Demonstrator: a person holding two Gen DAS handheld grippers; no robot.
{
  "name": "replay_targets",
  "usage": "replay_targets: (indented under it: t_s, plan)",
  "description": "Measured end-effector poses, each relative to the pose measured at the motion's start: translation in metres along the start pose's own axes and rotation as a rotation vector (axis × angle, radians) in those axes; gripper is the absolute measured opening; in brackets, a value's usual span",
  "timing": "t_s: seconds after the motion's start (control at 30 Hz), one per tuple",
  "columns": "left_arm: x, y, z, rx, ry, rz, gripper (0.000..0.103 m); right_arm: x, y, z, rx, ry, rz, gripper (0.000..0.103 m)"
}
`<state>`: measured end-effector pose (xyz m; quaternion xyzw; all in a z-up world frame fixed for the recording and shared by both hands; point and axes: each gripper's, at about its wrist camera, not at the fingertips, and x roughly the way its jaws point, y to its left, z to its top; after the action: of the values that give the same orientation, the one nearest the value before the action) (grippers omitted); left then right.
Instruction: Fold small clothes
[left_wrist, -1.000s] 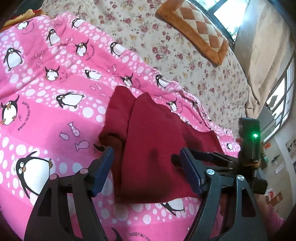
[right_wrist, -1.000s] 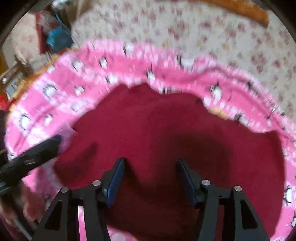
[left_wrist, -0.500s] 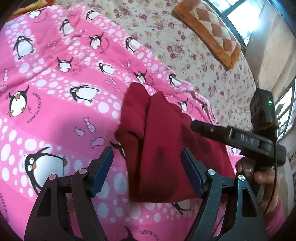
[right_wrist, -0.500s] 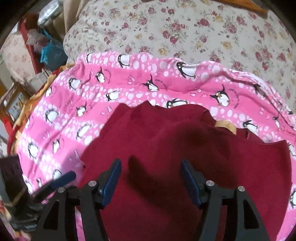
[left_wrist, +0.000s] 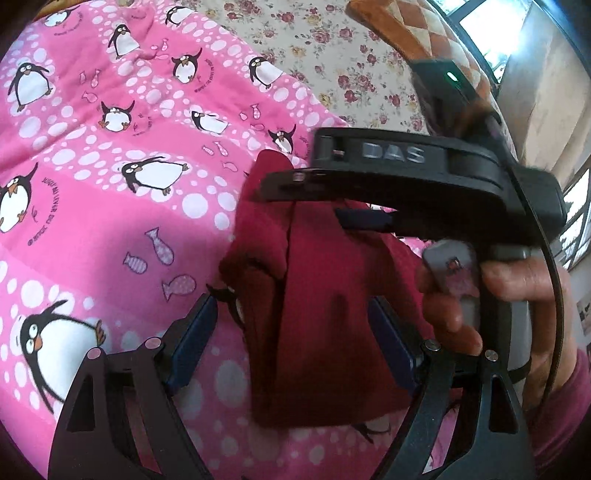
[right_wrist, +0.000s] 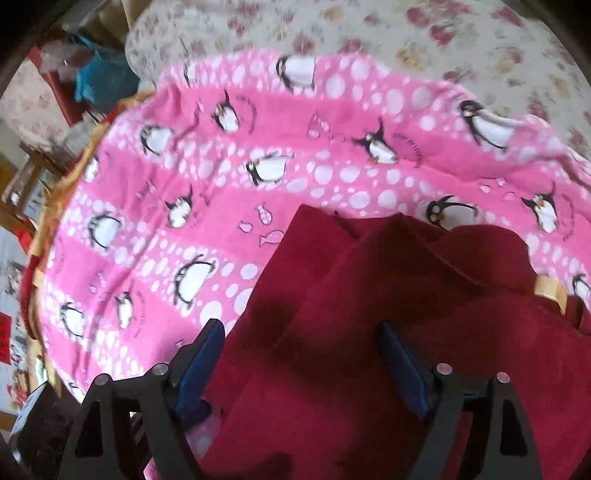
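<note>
A dark red garment (left_wrist: 317, 295) lies partly folded on a pink penguin blanket (left_wrist: 110, 184). My left gripper (left_wrist: 291, 332) is open and hovers over the garment's near end, holding nothing. The right gripper's body (left_wrist: 424, 177) crosses the left wrist view above the garment, held by a hand (left_wrist: 454, 306). In the right wrist view the garment (right_wrist: 369, 314) fills the lower right, with a tan tag (right_wrist: 548, 290) at its right edge. My right gripper (right_wrist: 303, 358) is open above the garment, holding nothing.
The blanket (right_wrist: 221, 184) lies on a floral bedspread (left_wrist: 314, 44). An orange checked cushion (left_wrist: 413, 26) lies at the far right. Furniture and a blue bag (right_wrist: 99, 81) stand beyond the bed's left edge.
The right gripper has moved left across the garment and closer to my left camera. The left gripper has stayed over the garment's near end. Both stay open.
</note>
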<state>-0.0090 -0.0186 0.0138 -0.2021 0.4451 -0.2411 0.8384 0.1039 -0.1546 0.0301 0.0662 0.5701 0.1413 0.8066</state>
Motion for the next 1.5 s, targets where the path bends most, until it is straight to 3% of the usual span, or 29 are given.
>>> replay_targets:
  t_s: [0.2, 0.3, 0.33, 0.37, 0.4, 0.47, 0.6, 0.63, 0.73, 0.8, 0.87, 0.97, 1.1, 1.17, 1.2, 1.23, 1.27, 1.3, 1.33, 1.4, 1.5]
  plan:
    - [0.006, -0.004, 0.001, 0.024, 0.0, 0.015, 0.084, 0.028, 0.009, 0.017, -0.073, 0.079, -0.106, 0.09]
    - [0.008, -0.004, 0.003, 0.022, -0.009, 0.014, 0.084, 0.033, 0.01, 0.013, -0.1, 0.047, -0.134, 0.09]
    - [0.01, -0.005, 0.003, 0.025, -0.014, 0.018, 0.084, 0.031, 0.008, 0.012, -0.103, 0.031, -0.132, 0.085]
    - [0.011, -0.006, 0.003, 0.028, -0.018, 0.023, 0.084, 0.027, 0.006, 0.01, -0.101, 0.013, -0.131, 0.072]
    - [0.012, -0.007, 0.004, 0.032, -0.027, 0.02, 0.084, 0.02, 0.001, 0.006, -0.095, -0.007, -0.128, 0.065]
    - [0.011, -0.008, 0.006, 0.033, -0.051, -0.025, 0.084, 0.007, -0.011, 0.003, -0.064, -0.028, -0.063, 0.043]
    - [0.0, -0.005, 0.011, 0.003, -0.115, -0.145, 0.06, -0.017, -0.038, -0.004, 0.023, -0.042, 0.069, 0.032]
    - [-0.001, -0.004, 0.013, -0.003, -0.117, -0.159, 0.053, -0.02, -0.041, -0.005, 0.037, -0.042, 0.087, 0.032]
    - [-0.003, -0.005, 0.017, -0.009, -0.11, -0.181, 0.049, -0.026, -0.043, -0.002, 0.069, -0.019, 0.118, 0.033]
    - [-0.003, -0.008, 0.016, 0.006, -0.107, -0.176, 0.049, -0.029, -0.041, 0.003, 0.085, -0.002, 0.118, 0.05]
    - [-0.006, -0.014, 0.014, 0.029, -0.102, -0.181, 0.049, -0.029, -0.035, 0.01, 0.089, 0.004, 0.128, 0.08]
    - [-0.005, -0.021, 0.012, 0.067, -0.097, -0.172, 0.049, -0.015, -0.014, 0.022, 0.027, 0.066, 0.098, 0.082]
    - [-0.001, -0.023, 0.011, 0.077, -0.077, -0.166, 0.049, 0.024, 0.007, 0.034, -0.059, 0.177, -0.058, 0.082]
    - [0.001, -0.021, 0.011, 0.07, -0.064, -0.158, 0.049, 0.038, 0.005, 0.035, -0.065, 0.19, -0.107, 0.082]
    - [0.001, -0.02, 0.011, 0.067, -0.057, -0.153, 0.049, 0.04, 0.004, 0.034, -0.076, 0.184, -0.119, 0.079]
    - [0.003, -0.02, 0.011, 0.062, -0.05, -0.15, 0.049, 0.039, 0.004, 0.033, -0.09, 0.168, -0.12, 0.071]
    - [0.003, -0.019, 0.012, 0.055, -0.043, -0.143, 0.049, 0.035, 0.005, 0.031, -0.116, 0.139, -0.124, 0.055]
    - [0.005, -0.019, 0.012, 0.048, -0.035, -0.125, 0.051, 0.031, 0.005, 0.028, -0.142, 0.114, -0.132, 0.048]
    - [0.006, -0.018, 0.011, 0.045, -0.028, -0.116, 0.06, 0.025, 0.003, 0.025, -0.155, 0.095, -0.124, 0.042]
    - [0.008, -0.017, 0.009, 0.031, -0.017, -0.111, 0.072, 0.013, -0.006, 0.021, -0.138, 0.058, -0.075, 0.036]
    - [0.012, -0.019, 0.006, 0.046, -0.006, -0.1, 0.071, -0.002, -0.015, 0.014, -0.116, 0.006, -0.033, 0.031]
